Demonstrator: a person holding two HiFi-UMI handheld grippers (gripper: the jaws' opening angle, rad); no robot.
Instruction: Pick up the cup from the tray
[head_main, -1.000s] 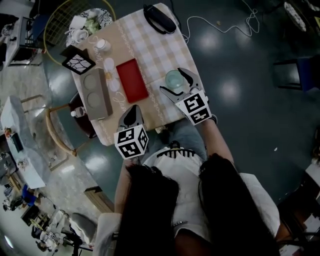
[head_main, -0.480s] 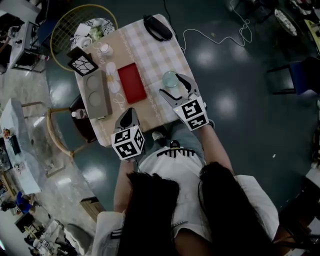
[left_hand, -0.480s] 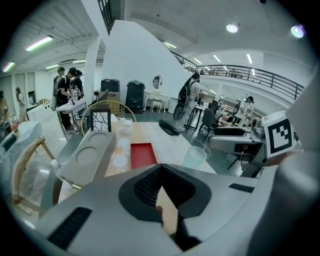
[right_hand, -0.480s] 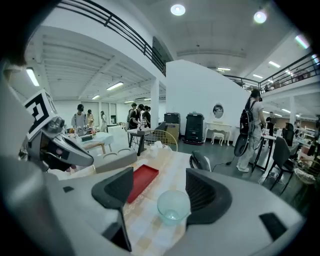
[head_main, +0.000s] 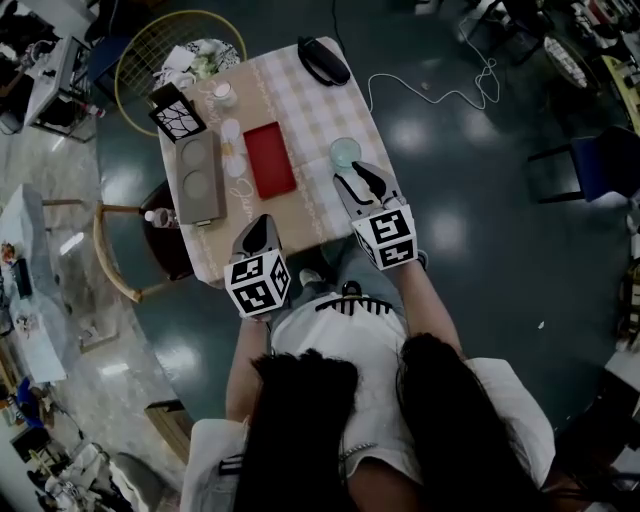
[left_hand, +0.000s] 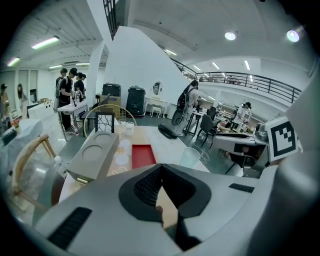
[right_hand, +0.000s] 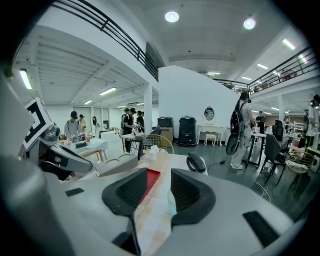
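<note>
A clear cup (head_main: 345, 152) stands upright on the checked tablecloth, just right of the flat red tray (head_main: 270, 160), not on it. My right gripper (head_main: 352, 178) sits just short of the cup. Its jaws are closing with only cloth between them. In the right gripper view (right_hand: 159, 172) a sliver of the cup (right_hand: 171, 204) shows by the right jaw, with the red tray (right_hand: 150, 179) ahead. My left gripper (head_main: 260, 225) rests shut and empty at the table's near edge. The left gripper view (left_hand: 161, 166) shows the cup (left_hand: 190, 156) and tray (left_hand: 143, 155) ahead.
Left of the tray lie small white lids (head_main: 232, 150) and a grey block with two round recesses (head_main: 197, 178). A black oval object (head_main: 322, 60) lies at the table's far end, a patterned black-and-white square (head_main: 170, 112) at the far left corner. A wooden chair (head_main: 120, 250) stands beside the table.
The right gripper's jaws, earlier spread wide around the cup, have narrowed and drawn back a little, so the cup now stands beyond the tips. The left gripper has stayed put.
</note>
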